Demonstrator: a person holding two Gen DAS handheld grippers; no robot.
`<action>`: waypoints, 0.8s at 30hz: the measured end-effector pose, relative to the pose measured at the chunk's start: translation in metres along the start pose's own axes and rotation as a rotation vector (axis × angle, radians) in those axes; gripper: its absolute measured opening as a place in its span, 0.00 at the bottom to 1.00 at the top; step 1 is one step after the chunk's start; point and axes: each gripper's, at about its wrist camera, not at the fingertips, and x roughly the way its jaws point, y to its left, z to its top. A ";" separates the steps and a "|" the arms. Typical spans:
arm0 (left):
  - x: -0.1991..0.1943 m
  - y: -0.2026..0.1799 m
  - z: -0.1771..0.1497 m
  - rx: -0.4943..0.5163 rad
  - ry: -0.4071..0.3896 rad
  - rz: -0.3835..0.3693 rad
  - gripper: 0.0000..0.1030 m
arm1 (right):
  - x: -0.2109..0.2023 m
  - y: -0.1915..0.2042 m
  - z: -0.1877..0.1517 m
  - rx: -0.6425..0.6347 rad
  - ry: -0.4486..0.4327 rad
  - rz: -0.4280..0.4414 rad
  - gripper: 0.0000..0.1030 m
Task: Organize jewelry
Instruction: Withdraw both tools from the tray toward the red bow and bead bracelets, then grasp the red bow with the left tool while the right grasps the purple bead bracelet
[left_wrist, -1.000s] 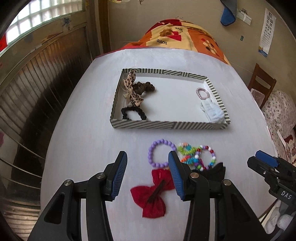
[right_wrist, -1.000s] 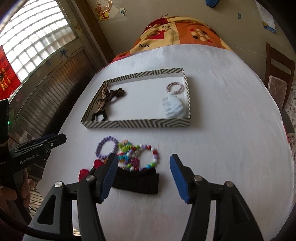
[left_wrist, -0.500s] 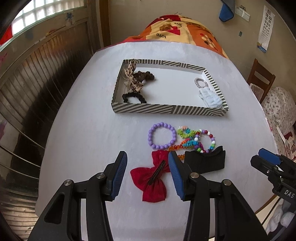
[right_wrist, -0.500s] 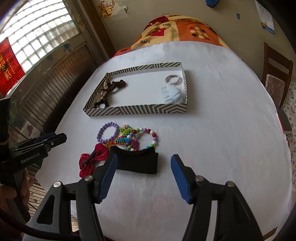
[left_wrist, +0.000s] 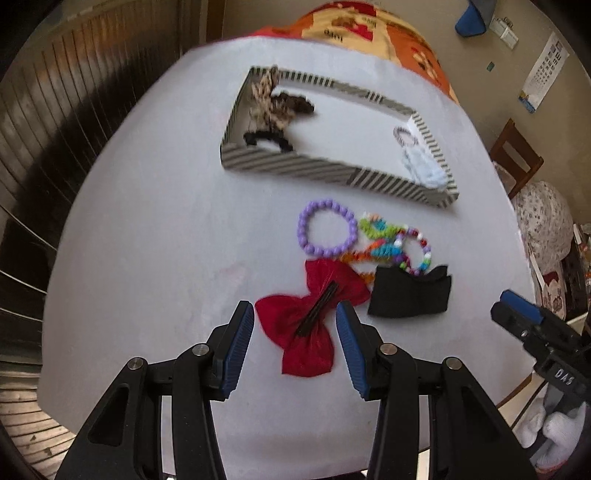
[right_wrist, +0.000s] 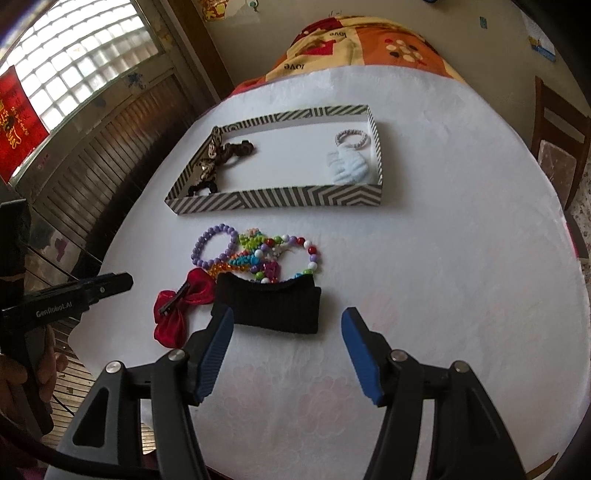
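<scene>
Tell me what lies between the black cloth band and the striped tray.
In the right wrist view, a tangle of colourful bead bracelets lies between the black band and the tray, overlapping the band's far edge.

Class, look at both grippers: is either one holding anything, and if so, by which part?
Nothing is held. The left gripper is open around the red bow without touching it; the right gripper is open and empty.

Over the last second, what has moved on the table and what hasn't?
The left gripper has come down toward the red bow, jaws open, bow between them, not gripped. The right gripper edged closer to the black band, still open. Nothing was grasped; the bracelets and striped tray stayed put.
</scene>
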 end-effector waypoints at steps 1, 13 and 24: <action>0.003 -0.001 -0.001 0.011 0.010 -0.004 0.35 | 0.002 0.001 0.000 -0.004 0.006 0.006 0.62; 0.049 -0.023 -0.007 0.155 0.112 0.003 0.35 | 0.031 0.011 0.024 -0.035 0.036 0.010 0.62; 0.063 -0.015 0.001 0.134 0.099 0.001 0.14 | 0.070 0.029 0.064 -0.131 0.057 0.011 0.62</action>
